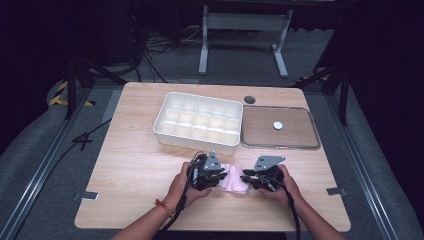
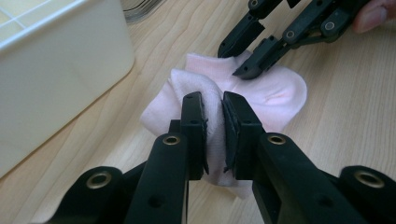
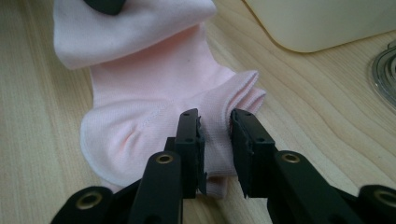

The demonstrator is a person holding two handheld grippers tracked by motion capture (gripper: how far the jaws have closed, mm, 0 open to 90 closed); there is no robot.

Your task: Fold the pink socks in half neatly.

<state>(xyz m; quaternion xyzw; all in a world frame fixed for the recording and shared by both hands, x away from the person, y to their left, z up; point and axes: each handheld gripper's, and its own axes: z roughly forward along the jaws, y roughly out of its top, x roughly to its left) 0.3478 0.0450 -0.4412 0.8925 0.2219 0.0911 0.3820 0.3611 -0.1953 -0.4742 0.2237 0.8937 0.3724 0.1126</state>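
Unlabelled pink sock (image 2: 275, 95) apparently between both tongs

Light is falling from overhead onto the table (image 1: 135, 200), leaving the floor and far corners of the room sinking into near black. The white divided tray (image 1: 170, 131) is glowing bright, close to washing out. The high view is looking soft and slightly grainy. Close in, the pink sock (image 3: 154, 84) is showing crisp weave in the right gripper view, while the black jaws nearest the lens are blurring. Soft shadows are pooling under the sock's folds, and the wood grain is bending slightly toward the edges.
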